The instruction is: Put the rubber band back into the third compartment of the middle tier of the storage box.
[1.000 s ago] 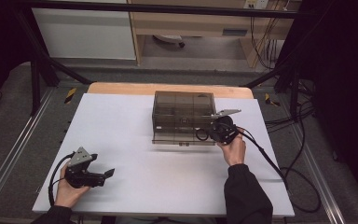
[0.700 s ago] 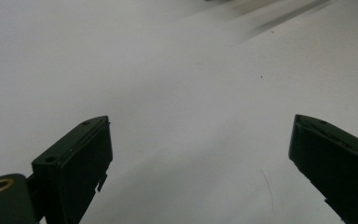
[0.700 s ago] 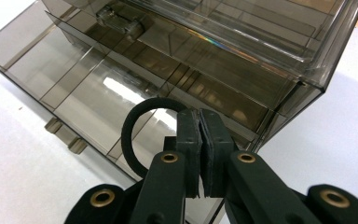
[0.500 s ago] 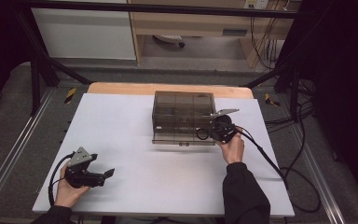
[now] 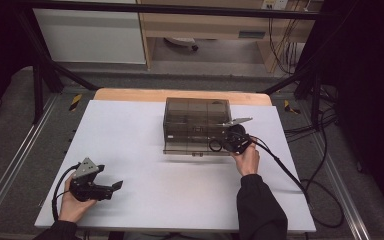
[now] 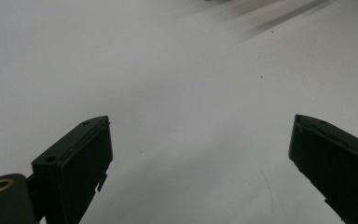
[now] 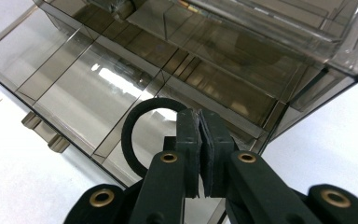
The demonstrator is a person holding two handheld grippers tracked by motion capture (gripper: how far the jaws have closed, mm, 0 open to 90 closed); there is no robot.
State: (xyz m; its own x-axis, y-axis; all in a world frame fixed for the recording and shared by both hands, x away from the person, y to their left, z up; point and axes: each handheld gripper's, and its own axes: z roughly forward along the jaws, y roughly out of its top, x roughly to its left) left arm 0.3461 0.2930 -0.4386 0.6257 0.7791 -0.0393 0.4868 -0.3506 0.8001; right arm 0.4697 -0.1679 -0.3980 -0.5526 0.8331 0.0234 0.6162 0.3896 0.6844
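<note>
The right gripper [image 7: 199, 154] clamps a black ring [image 7: 140, 135] over the smoked organiser box [image 5: 197, 125] to drop it in, left gripper [image 6: 200, 172] idling, jaws apart

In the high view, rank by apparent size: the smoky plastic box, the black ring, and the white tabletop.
1. white tabletop, largest by far.
2. smoky plastic box, sitting on it.
3. black ring, a small loop at the box's front edge, pinched by the right gripper.
</note>
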